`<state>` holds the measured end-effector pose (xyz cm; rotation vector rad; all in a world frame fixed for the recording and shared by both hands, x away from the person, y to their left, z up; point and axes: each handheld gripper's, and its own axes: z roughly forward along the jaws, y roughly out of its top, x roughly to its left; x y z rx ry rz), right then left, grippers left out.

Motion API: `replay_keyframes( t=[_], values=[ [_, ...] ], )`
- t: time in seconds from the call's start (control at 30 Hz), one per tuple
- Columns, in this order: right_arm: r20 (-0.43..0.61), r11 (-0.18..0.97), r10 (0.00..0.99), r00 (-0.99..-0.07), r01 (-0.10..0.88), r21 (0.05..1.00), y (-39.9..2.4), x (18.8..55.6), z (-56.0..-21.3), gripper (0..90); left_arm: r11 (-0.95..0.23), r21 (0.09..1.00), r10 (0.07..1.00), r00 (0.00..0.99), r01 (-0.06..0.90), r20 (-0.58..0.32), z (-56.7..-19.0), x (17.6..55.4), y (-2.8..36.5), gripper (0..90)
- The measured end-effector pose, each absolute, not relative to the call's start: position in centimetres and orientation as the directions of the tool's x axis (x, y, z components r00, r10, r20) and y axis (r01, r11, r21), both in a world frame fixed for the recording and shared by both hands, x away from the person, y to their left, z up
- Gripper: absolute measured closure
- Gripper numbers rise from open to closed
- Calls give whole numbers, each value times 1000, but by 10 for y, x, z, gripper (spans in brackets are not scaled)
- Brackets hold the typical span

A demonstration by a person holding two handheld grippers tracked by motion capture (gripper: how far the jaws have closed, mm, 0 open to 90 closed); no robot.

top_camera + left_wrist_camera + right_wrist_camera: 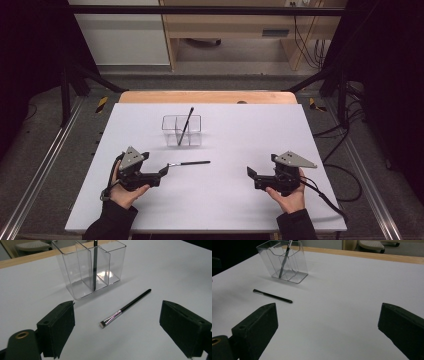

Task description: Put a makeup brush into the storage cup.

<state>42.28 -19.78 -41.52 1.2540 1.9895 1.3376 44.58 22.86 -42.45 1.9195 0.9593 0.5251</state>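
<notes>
A thin black brush (189,163) lies flat on the white table (240,200), a little left of the middle. Its bristle end points left, right at the left gripper (165,171), whose jaws stand wide apart with the brush tip in front of them and nothing held. Farther back stands a clear box (181,130) with walls inside it. Another dark brush (185,125) leans in it, and its top is cut off in the left gripper view. The right gripper (251,174) rests near the right side, well apart from the brush, jaws wide apart and empty. Nothing lies between either gripper and the brush. Beyond the table stands a wooden desk (225,25), with cables (345,125) at the far right.
</notes>
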Motion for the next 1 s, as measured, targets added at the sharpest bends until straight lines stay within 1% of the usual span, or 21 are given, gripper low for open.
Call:
replay_keyframes(
  t=[0.13, 0.4, 0.77, 1.0],
  values=[
    [129, 120, 859, -495, 441, 890, -199, 422, -414, 33, -313, 850, 782, 623, 423, -22, -425, 450, 226, 127],
    [121, 129, 859, -497, 439, 889, -200, 421, -413, 35, -390, 814, 746, 666, 430, 6, -429, 463, 210, 137],
    [118, 135, 857, -502, 440, 888, -199, 422, -415, 37, -451, 775, 716, 697, 442, 19, -433, 483, 192, 146],
    [114, 145, 855, -506, 445, 884, -197, 423, -417, 37, -476, 749, 707, 707, 461, 15, -444, 493, 184, 155]
  ],
)
